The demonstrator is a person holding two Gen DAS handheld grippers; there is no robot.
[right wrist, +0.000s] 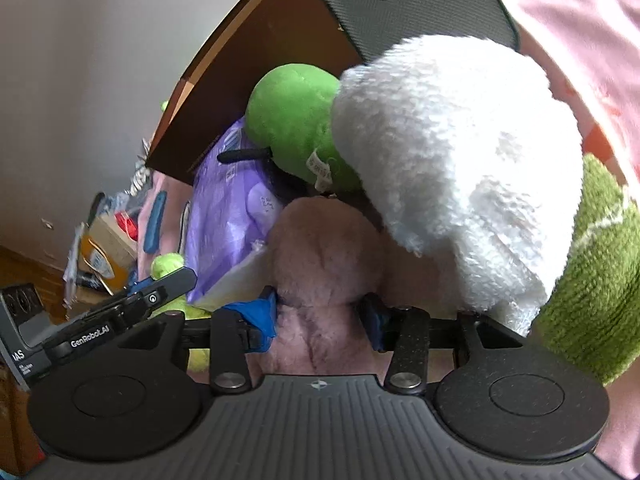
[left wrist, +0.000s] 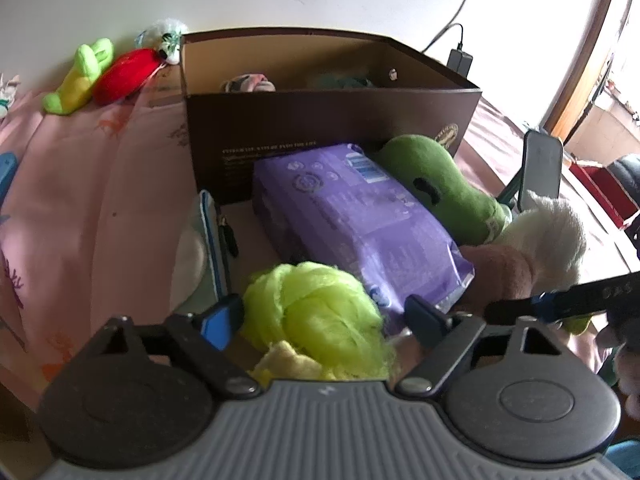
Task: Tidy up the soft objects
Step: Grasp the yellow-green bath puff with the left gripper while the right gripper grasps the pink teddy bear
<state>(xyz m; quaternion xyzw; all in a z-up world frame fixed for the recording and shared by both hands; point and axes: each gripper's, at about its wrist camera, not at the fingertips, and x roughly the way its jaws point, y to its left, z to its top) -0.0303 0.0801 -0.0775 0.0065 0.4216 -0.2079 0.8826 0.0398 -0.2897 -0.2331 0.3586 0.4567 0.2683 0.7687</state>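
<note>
My left gripper (left wrist: pixel 320 316) hovers low over a neon yellow-green fluffy ball (left wrist: pixel 316 312). The ball lies between its blue-padded fingers (left wrist: pixel 220 320), and a thin gap shows on the right side. My right gripper (right wrist: pixel 320 320) is shut on a pink plush toy (right wrist: pixel 320 248), pinching it at a narrow waist. A white fluffy part (right wrist: pixel 452 160) of that toy bulges above the jaws. The same pink plush toy (left wrist: pixel 508 268) shows at the right of the left wrist view. Behind stand an open brown box (left wrist: pixel 332 120), a purple soft packet (left wrist: pixel 352 216) and a green plush (left wrist: pixel 440 184).
Everything rests on a pink bedsheet (left wrist: pixel 100 180). A yellow-green toy (left wrist: pixel 80 76) and a red toy (left wrist: pixel 128 74) lie left of the box. A zip pouch (left wrist: pixel 204 240) lies left of the packet, and a dark flat slab (left wrist: pixel 540 168) stands at the right. A green textured cloth (right wrist: pixel 592 280) is beside the plush.
</note>
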